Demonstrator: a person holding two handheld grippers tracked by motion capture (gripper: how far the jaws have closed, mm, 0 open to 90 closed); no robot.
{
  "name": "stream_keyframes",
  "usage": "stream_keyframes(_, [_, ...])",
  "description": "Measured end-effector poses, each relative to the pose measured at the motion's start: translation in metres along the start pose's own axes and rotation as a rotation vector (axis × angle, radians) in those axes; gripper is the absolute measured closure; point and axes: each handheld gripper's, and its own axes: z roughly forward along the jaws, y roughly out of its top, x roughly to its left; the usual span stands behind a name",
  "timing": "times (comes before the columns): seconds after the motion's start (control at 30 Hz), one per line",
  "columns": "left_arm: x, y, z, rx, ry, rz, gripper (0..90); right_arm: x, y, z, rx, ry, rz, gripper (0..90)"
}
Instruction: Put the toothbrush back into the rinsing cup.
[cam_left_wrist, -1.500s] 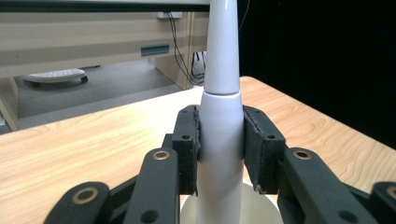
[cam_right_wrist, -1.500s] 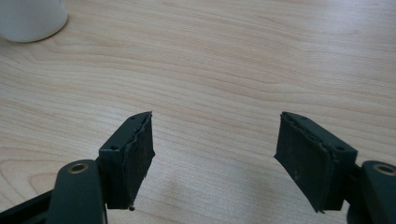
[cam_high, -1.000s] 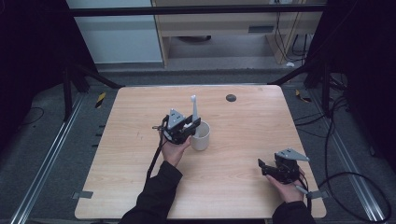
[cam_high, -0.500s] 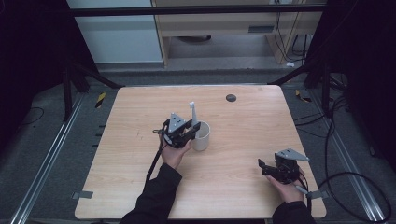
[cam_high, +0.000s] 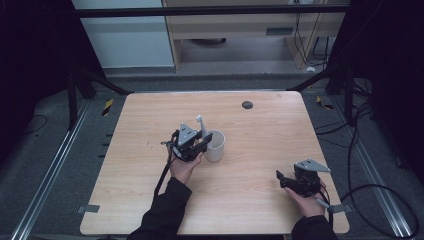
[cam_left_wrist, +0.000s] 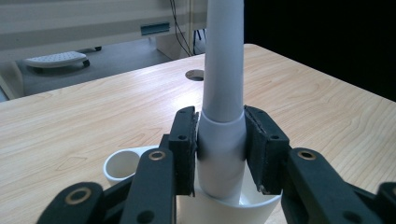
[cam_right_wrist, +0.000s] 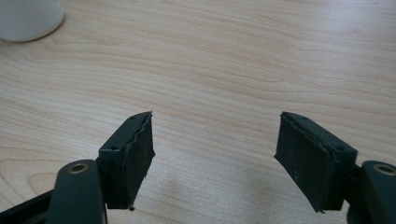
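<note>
High view: the left gripper (cam_high: 204, 141) sits near the middle of the wooden table (cam_high: 150, 115), its jaws at a white mug (cam_high: 215, 146). A pale grey-white toothbrush handle (cam_high: 201, 126) stands up out of the mug, leaning slightly left. The right gripper (cam_high: 285, 181) rests near the table's near right corner, well apart from the mug.

Left gripper view: the toothbrush handle (cam_left_wrist: 223, 93) rises upright between the two pads, which have just been opening; whether they still press on it I cannot tell. Its lower end drops inside the mug (cam_left_wrist: 224, 205).

Right gripper view: the right gripper (cam_right_wrist: 212, 156) has its jaws spread wide over bare wood, holding nothing; the mug (cam_right_wrist: 28, 16) is at far left
</note>
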Motion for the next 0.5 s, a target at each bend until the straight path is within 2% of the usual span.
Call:
stream_keyframes(0.3, [-0.001,-0.002,-0.008,0.001,0.023,0.025,59.8,0.000,0.000,0.000,-0.002,-0.002,-0.003,27.4])
stream_keyframes(0.5, [0.000,0.002,-0.017,0.012,0.040,0.037,52.8,0.000,0.000,-0.001,-0.001,-0.004,0.000,27.4])
